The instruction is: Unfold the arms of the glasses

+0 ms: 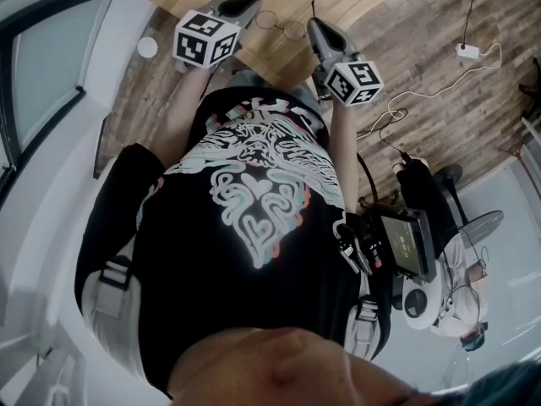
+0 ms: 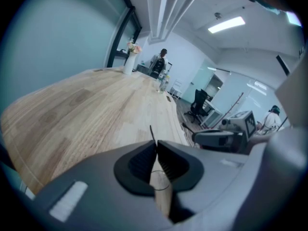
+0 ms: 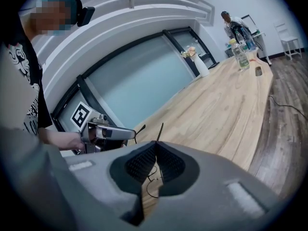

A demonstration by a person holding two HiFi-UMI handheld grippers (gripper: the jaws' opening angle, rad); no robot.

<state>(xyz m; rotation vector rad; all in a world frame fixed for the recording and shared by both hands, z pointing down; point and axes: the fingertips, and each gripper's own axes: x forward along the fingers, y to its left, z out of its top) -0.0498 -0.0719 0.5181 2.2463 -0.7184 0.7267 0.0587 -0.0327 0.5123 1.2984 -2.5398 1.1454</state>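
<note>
Thin wire-framed glasses [image 1: 281, 24] hang between my two grippers above the wooden table [image 1: 264, 57]. My left gripper [image 1: 256, 5] is shut on one arm of the glasses; the dark arm tip [image 2: 152, 134] sticks up past the shut jaws, and a lens rim [image 2: 161, 179] shows behind them. My right gripper [image 1: 314, 24] is shut on the other arm, whose tip [image 3: 160, 130] pokes above its jaws, with wire rim [image 3: 151, 186] below. Each gripper sees the other: the right gripper [image 2: 216, 137] and the left gripper [image 3: 108, 133].
A long wooden table [image 2: 86, 109] stretches away, with a vase of flowers [image 2: 129, 61] and bottles [image 3: 240, 54] at its far end near a person [image 2: 159, 64]. A white charger and cable [image 1: 467, 51] lie on the floor at right. An office chair [image 2: 197, 105] stands beyond.
</note>
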